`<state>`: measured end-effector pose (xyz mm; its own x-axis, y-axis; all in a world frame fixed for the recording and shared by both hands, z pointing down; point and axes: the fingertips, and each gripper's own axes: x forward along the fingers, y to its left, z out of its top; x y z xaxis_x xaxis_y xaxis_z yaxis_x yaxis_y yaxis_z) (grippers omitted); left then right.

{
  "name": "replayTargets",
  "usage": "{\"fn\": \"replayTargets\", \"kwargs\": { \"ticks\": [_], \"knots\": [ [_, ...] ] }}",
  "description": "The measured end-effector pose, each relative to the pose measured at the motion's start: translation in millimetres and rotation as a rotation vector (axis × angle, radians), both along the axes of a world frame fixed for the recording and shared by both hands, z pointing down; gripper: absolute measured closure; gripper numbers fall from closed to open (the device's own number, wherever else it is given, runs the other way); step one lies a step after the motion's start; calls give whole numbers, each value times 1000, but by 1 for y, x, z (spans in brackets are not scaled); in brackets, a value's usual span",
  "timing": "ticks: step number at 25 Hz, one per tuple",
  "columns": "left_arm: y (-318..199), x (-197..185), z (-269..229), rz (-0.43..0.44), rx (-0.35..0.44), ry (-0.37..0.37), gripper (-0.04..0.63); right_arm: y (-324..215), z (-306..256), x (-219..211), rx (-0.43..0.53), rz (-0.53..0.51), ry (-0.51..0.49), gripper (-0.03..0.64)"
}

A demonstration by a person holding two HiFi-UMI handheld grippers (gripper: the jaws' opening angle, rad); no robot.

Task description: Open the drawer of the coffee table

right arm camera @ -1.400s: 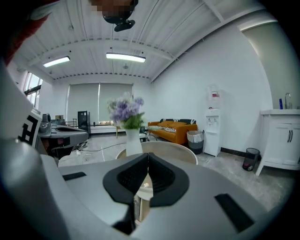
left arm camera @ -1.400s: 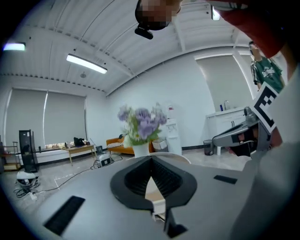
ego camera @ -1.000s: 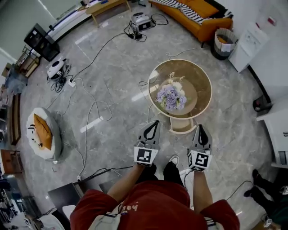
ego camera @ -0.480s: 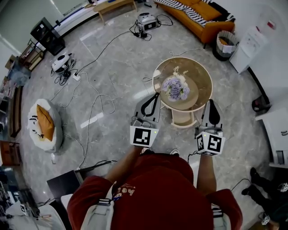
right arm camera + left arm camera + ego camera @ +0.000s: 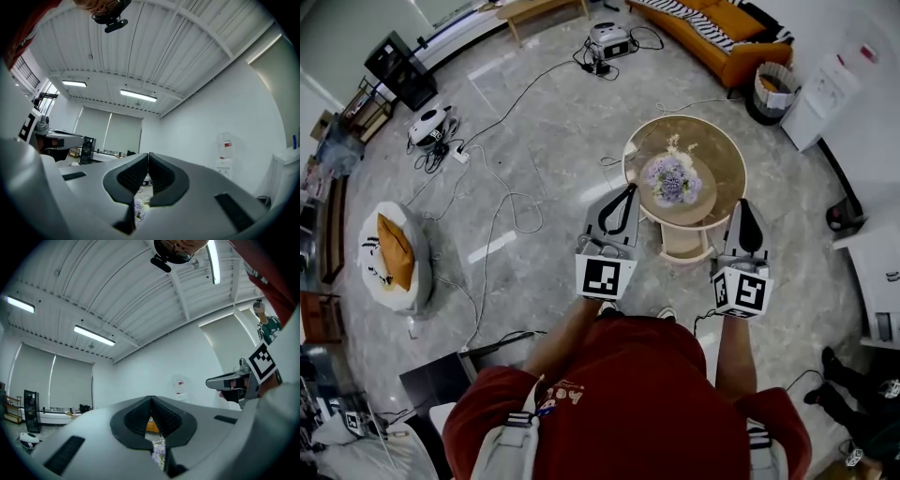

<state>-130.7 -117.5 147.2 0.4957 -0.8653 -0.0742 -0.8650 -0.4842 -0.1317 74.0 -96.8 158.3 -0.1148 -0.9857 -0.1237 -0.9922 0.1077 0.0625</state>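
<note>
The round glass-topped coffee table [image 5: 724, 155] stands on the marble floor just ahead of me, with a bunch of purple and white flowers [image 5: 671, 178] on it. Its cream drawer [image 5: 683, 245] sticks out from under the near rim toward me. My left gripper [image 5: 625, 193] hangs raised to the left of the drawer, my right gripper [image 5: 747, 208] to its right; neither touches the table. Both are shut and hold nothing. The left gripper view shows its jaws [image 5: 151, 400] closed, pointing level at the far wall. The right gripper view shows the same [image 5: 148, 157].
Cables [image 5: 508, 202] trail over the floor at the left. A white pouf with an orange cushion [image 5: 391, 259] lies far left, an orange sofa [image 5: 712, 33] and a bin [image 5: 771, 87] beyond the table, a white cabinet [image 5: 872, 272] at the right. A person's legs [image 5: 853, 389] show bottom right.
Both grippers have risen toward the head camera and look larger. They now frame the drawer from either side, higher above the floor. Both jaws stayed shut.
</note>
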Motion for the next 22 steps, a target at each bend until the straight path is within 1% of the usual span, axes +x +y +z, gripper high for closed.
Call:
{"fn": "replayTargets", "kwargs": {
  "ticks": [9,17,22],
  "knots": [
    [-7,-4,5,5,-4,-1,582,-4,3,0,-9,19,12,595],
    [-8,4,8,11,-7,-5,582,-2,4,4,-13,31,23,595],
    [-12,12,7,6,-17,0,582,-5,3,14,-16,40,26,595]
  ]
}}
